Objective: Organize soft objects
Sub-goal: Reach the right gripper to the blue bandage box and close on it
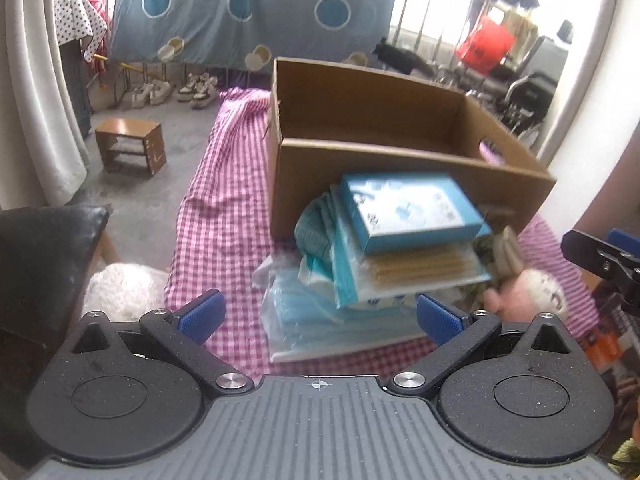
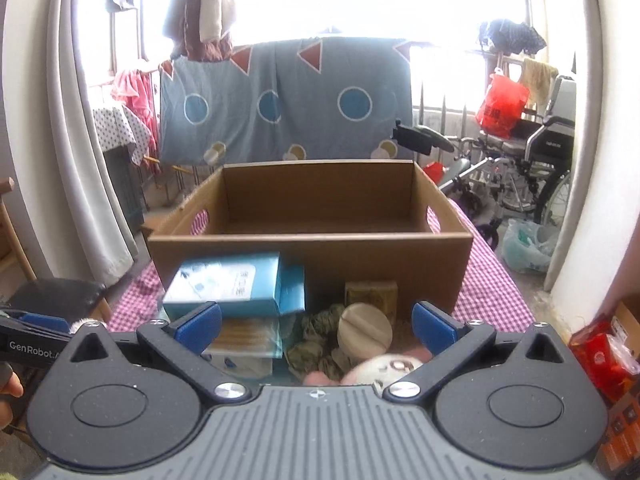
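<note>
Pink checked cloth (image 1: 224, 200) over a narrow table, a balcony behind with a hung blue quilt (image 2: 280, 100), a wheelchair (image 2: 532, 160) and drying clothes.

Centre of the job: a leaning pile of soft packets (image 1: 376, 264) just in front of the open cardboard box (image 2: 312, 248), touching or nearly touching its near wall. On top, a blue box (image 1: 412, 212), tilted; under it a clear sleeve of tan sheets, then pale blue wrapped packs on the cloth. Just to the right, a pink and white plush toy (image 2: 384, 368), a round beige puck (image 2: 364, 330) and crumpled greenish fabric (image 2: 316, 344). Nothing visible inside the cardboard box, though its floor is hidden behind the near wall.

Left gripper (image 1: 320, 314): fingers spread wide, empty, low over the near edge of the pile. Right gripper (image 2: 316, 322): likewise spread and empty, over the plush toy and puck.

Likely next: closing on one item and lifting it over the wall.

Risks, as judged from here:
- Pile already askew; pulling a lower packet would probably tip the blue box off toward the table edge.
- Slick wrapping and soft fill: liable to slip or squash out of a narrow pinch.
- High near wall: a low carry could catch the rim and shove the cardboard box along the cloth.
- Both grippers close together near the same heap; crossing paths could mean a knock.
- Loose cloth could bunch up if dragged.
</note>
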### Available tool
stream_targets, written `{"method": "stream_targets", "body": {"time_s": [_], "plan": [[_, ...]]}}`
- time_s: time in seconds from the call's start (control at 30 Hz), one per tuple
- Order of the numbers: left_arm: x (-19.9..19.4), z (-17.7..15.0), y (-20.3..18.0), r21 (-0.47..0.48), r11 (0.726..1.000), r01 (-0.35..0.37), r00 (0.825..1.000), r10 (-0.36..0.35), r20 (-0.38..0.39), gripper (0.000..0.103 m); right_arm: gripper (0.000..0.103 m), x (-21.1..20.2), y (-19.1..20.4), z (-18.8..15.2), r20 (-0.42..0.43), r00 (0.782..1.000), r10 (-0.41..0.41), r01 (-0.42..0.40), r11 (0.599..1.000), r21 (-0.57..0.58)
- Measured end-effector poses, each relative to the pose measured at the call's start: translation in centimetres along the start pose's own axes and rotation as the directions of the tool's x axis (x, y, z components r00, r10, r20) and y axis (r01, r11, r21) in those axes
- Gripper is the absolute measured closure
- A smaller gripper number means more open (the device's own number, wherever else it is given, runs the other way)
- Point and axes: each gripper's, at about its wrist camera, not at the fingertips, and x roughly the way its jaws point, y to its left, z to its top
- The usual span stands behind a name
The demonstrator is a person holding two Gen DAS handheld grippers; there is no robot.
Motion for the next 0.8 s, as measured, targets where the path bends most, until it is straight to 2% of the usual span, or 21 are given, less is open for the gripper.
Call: {"method": "stream_targets", "body": {"time_s": [0.07, 0.17, 0.37, 0.47, 0.57, 0.63, 0.8], "plan": [[-0.3, 0.6, 0.4, -0.009, 0.999, 0.043, 0.998, -0.042, 0.042, 0.001, 0.0, 0.3, -0.2, 1.2, 0.044, 0.998, 0.048, -0.048, 0.999, 0.019], [0.0, 1.6, -0.3, 0.043, 0.997, 0.06, 0.995, -0.063, 0.078, 0.001, 0.0, 1.5, -0.6, 2.8, 0.072, 0.987, 0.144, -0.148, 0.987, 0.064], [1.5, 3.0, -1.7, 0.155, 0.983, 0.099, 0.988, -0.116, 0.1, 0.001, 0.001, 5.5, -0.3, 4.1, 0.024, 0.966, 0.256, -0.257, 0.958, 0.128], [2.9, 3.6, -2.3, 0.192, 0.976, 0.105, 0.99, -0.121, 0.075, 0.006, 0.01, 7.3, 0.3, 4.2, -0.03, 0.961, 0.273, -0.267, 0.955, 0.13], [4.2, 3.8, -2.9, 0.232, 0.966, 0.112, 0.991, -0.125, 0.042, 0.014, 0.024, 9.0, 0.7, 4.1, -0.086, 0.958, 0.274, -0.262, 0.957, 0.127], [4.7, 3.8, -3.1, 0.251, 0.959, 0.132, 0.99, -0.141, 0.019, 0.023, 0.032, 10.0, 1.0, 4.0, -0.118, 0.954, 0.275, -0.26, 0.956, 0.133], [5.4, 3.8, -3.4, 0.28, 0.945, 0.168, 0.985, -0.169, -0.02, 0.024, 0.039, 11.1, 1.0, 3.7, -0.173, 0.944, 0.283, -0.256, 0.953, 0.163]]}}
